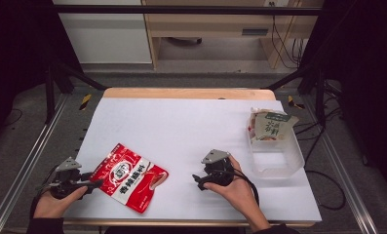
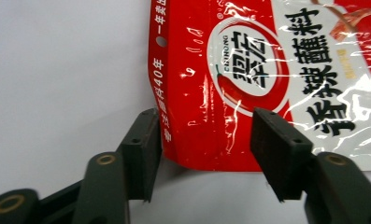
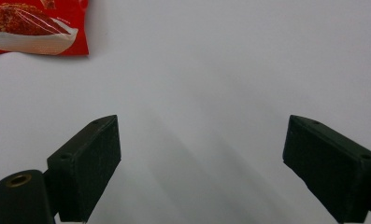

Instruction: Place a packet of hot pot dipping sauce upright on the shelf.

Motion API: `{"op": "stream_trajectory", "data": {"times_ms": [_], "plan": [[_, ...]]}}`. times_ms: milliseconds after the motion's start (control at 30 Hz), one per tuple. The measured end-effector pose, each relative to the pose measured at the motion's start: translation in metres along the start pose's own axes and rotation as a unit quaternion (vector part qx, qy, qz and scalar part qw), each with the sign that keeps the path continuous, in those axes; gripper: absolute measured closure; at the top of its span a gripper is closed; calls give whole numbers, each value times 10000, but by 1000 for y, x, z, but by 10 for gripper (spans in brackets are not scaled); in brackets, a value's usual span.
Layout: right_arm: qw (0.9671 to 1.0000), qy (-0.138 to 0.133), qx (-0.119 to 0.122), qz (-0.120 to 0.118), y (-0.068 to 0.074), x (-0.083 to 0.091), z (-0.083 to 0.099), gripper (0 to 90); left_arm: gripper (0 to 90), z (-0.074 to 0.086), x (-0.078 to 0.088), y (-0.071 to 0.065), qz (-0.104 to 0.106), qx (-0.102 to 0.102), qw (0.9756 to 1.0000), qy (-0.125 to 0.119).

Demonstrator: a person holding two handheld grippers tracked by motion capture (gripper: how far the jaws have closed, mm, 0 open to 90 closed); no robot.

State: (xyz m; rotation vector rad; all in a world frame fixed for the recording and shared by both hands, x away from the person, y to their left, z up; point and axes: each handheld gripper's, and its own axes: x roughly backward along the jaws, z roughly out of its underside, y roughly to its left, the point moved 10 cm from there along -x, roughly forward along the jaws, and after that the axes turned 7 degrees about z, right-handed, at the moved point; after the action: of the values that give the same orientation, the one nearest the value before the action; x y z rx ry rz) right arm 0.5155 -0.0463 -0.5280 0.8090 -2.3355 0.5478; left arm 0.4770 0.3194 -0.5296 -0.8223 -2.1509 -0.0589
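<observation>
While the left gripper (image 2: pixel 204 140) sits low at the near corner of the table (image 1: pixel 191 126), its jaws straddle the bottom corner of the red sauce packet (image 2: pixel 248 79); one pad meets the packet's edge, the other stands a little off, so nothing is pinched. The packet lies flat, stretching away ahead of that gripper. The right gripper (image 3: pixel 202 154) rests with jaws spread wide over bare white tabletop, the packet well off to its far left. Behind the right gripper stands a clear plastic tub (image 1: pixel 279 156).

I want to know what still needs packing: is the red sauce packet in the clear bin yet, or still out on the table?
Out. The red packet lies flat on the white table, well apart from the clear bin.
</observation>
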Motion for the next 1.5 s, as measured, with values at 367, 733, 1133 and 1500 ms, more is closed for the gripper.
{"op": "stream_trajectory", "data": {"times_ms": [367,733,1133,1500], "plan": [[10000,7,62,2,1,0,0,122,706,-5,-3,1,-105,19,9999,79],[10000,-51,72,-18,0,1,-3,123,900,-38,-1,-5,-113,-447,9989,4],[9994,-25,346,24,-9,8,-22,123,900,-88,-11,-23,234,-1210,9912,484],[9984,6,563,-87,-9,11,-41,122,900,-125,-17,-43,456,-1859,9777,864]]}}
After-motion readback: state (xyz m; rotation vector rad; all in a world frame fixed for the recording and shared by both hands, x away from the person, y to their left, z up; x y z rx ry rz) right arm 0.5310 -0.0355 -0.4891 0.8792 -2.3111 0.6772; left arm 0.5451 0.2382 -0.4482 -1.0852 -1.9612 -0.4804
